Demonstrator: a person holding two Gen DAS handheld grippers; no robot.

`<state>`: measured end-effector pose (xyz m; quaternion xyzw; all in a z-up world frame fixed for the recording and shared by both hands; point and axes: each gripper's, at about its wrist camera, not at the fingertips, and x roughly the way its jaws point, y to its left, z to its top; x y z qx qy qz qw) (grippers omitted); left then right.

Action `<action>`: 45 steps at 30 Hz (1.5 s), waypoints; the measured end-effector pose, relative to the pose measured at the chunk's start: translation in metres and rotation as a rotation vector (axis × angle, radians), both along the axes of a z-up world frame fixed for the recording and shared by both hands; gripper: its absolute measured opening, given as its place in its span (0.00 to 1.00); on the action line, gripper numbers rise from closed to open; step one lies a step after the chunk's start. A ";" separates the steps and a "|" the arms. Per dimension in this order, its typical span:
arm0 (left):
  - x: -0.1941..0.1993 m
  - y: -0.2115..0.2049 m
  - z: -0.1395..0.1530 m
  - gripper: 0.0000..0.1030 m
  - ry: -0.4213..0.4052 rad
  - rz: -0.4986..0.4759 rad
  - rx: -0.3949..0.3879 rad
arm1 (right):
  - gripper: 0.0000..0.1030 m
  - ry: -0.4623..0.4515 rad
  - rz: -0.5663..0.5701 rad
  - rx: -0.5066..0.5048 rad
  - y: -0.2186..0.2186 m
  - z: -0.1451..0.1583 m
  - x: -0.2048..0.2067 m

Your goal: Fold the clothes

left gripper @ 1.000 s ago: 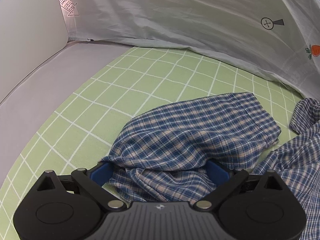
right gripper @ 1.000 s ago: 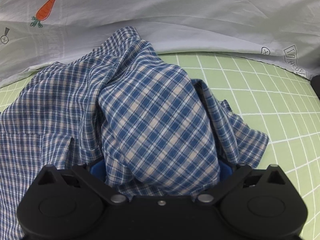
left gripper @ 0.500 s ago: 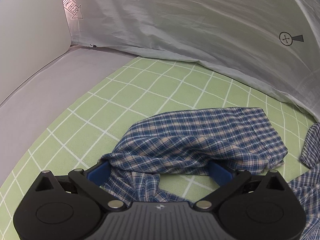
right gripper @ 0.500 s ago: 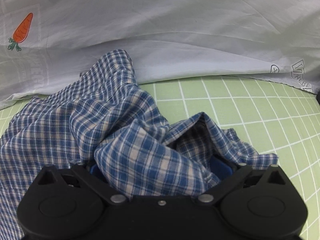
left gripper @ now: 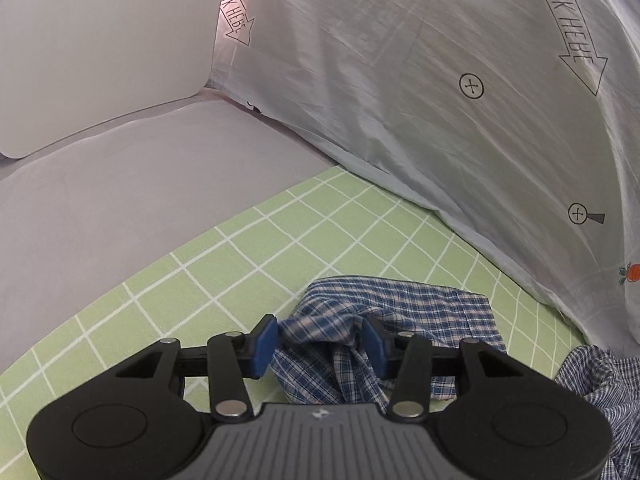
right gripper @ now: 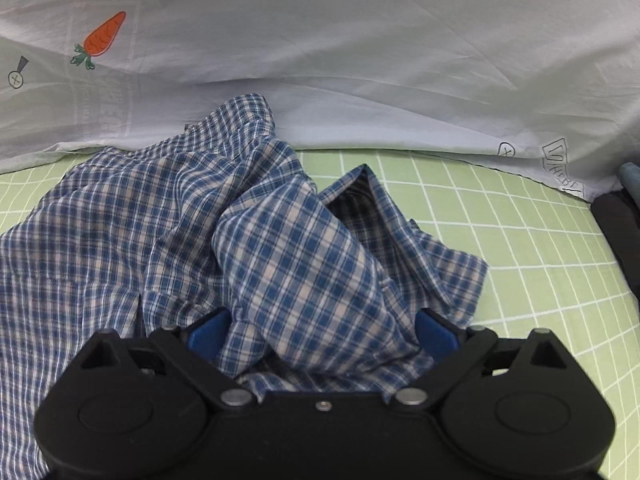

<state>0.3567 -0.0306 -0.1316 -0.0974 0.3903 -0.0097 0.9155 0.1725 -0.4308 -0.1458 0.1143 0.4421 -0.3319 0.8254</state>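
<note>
A blue-and-white plaid shirt [right gripper: 120, 248] lies crumpled on the green checked sheet [right gripper: 520, 248]. In the left wrist view a sleeve end of the shirt [left gripper: 400, 312] lies ahead, and a bunch of its cloth sits between the blue pads of my left gripper [left gripper: 320, 344], whose jaws have narrowed around it. In the right wrist view a thick fold of the shirt fills my right gripper [right gripper: 320, 332]; its blue pads stand wide apart on either side of the cloth, which hides the fingertips.
A white printed sheet [left gripper: 460, 92] hangs along the back, with a carrot print [right gripper: 100, 38]. A grey mattress surface [left gripper: 120, 208] lies to the left of the green sheet. A dark object [right gripper: 616, 232] sits at the far right edge.
The left gripper's jaws have closed in from wide open onto the sleeve cloth, and it has lifted and pulled back left. The right gripper keeps its fold, which has risen again.
</note>
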 end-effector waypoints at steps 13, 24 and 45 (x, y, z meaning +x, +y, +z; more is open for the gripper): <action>0.009 -0.035 -0.005 0.81 -0.003 -0.376 0.273 | 0.99 0.092 -0.108 0.026 0.056 -0.022 -0.065; 0.047 -0.018 -0.018 0.16 0.014 -0.363 0.141 | 0.99 0.047 -0.272 0.044 0.091 -0.030 -0.090; -0.008 0.095 -0.003 0.13 0.112 0.051 0.066 | 1.00 0.020 -0.241 0.006 0.091 -0.034 -0.084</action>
